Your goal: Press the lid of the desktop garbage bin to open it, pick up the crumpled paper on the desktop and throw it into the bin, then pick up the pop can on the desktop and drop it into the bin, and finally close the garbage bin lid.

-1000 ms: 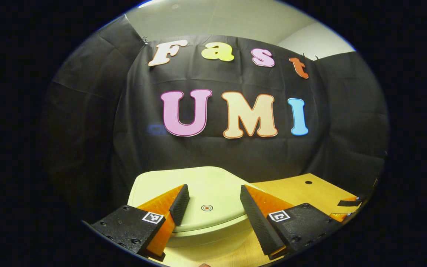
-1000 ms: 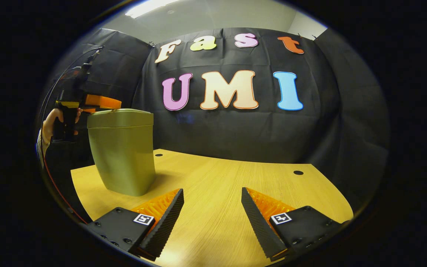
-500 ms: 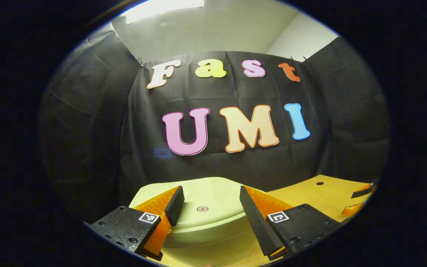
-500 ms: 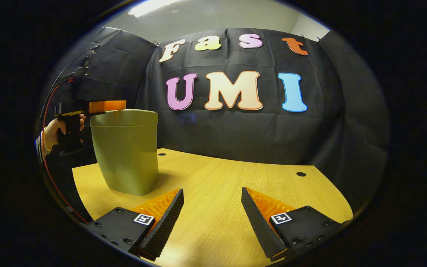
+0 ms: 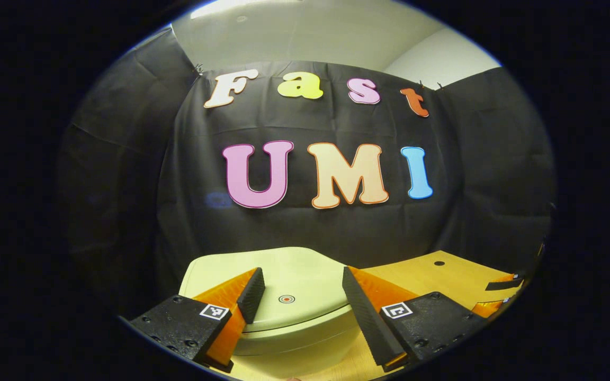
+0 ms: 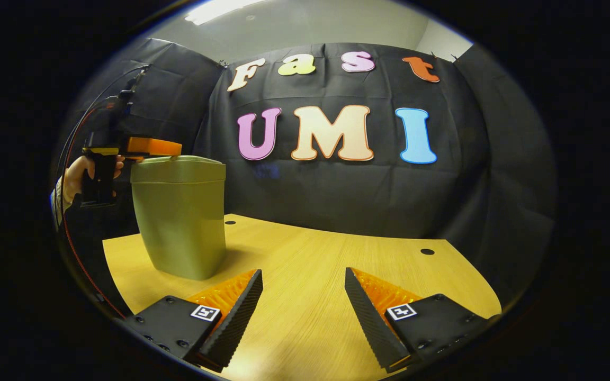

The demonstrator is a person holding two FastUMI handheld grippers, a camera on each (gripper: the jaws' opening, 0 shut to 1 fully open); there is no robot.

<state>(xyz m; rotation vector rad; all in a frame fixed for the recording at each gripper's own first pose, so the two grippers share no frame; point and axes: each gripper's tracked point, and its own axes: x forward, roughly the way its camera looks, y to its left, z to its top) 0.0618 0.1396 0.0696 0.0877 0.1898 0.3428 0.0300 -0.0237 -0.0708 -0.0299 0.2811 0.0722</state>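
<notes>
Now, from the left gripper view, we see the left gripper [image 5: 298, 286] over the garbage bin lid [image 5: 278, 280], which lies flat and closed, its jaws spread wide and holding nothing, one finger to each side of the small round mark [image 5: 286, 299] on the lid. Compared with half a second ago, the view has tipped back down a little, so the lid shows more (the shift is slight). Off to the right lies the wooden desktop [image 5: 442, 275].

From the right gripper view, our right gripper [image 6: 303, 288] hangs above the desktop [image 6: 326, 270], jaws wide apart and empty, much as before. The garbage bin [image 6: 180, 217] stands upright at far left, with the left gripper [image 6: 151, 147] just above its lid and a hand [image 6: 80, 172] behind it.
</notes>
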